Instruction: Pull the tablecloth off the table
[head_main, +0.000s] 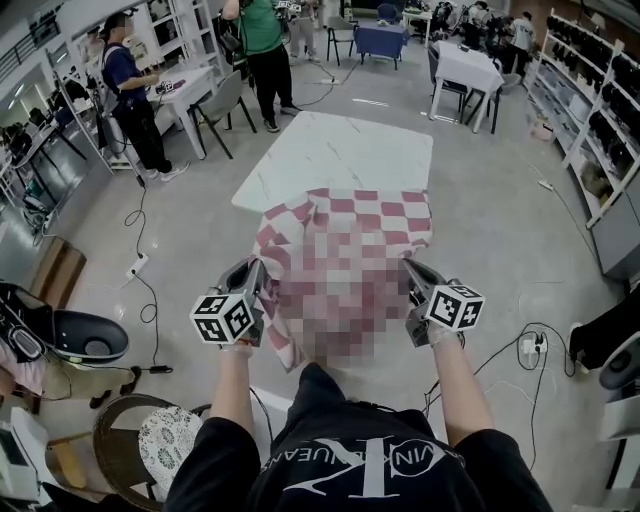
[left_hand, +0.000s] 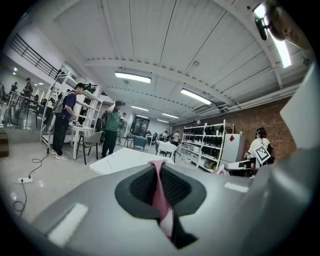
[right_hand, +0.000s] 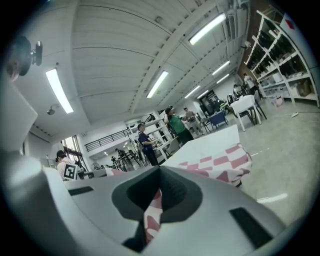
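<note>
The left gripper (head_main: 256, 272) and right gripper (head_main: 412, 270) each pinch a near corner of the cloth (head_main: 360, 212). Only its far part lies on the table (head_main: 340, 150). A hard tug could slip a corner free, or low hands could drag it on the floor.

**A:** Head view, where from?
**B:** High over the near end of the table (head_main: 340, 155), facing forward and steeply down. The wearer's shoulders fill the bottom edge and the table sits mid-frame, some way off.

**A:** Left gripper view?
**B:** It rides on the left gripper (head_main: 256, 272), low, about level with the tabletop. It looks along its own jaws, which loom very near, toward the table's near-left corner.

**A:** Right gripper view?
**B:** Same mounting on the right gripper (head_main: 412, 270), frame tilted, looking past the table's near-right side.

**A:** Overlap?
**B:** All three share the table, the cloth (head_main: 350, 215) on its near end, and the people (head_main: 262, 50) standing beyond its far-left side.
</note>
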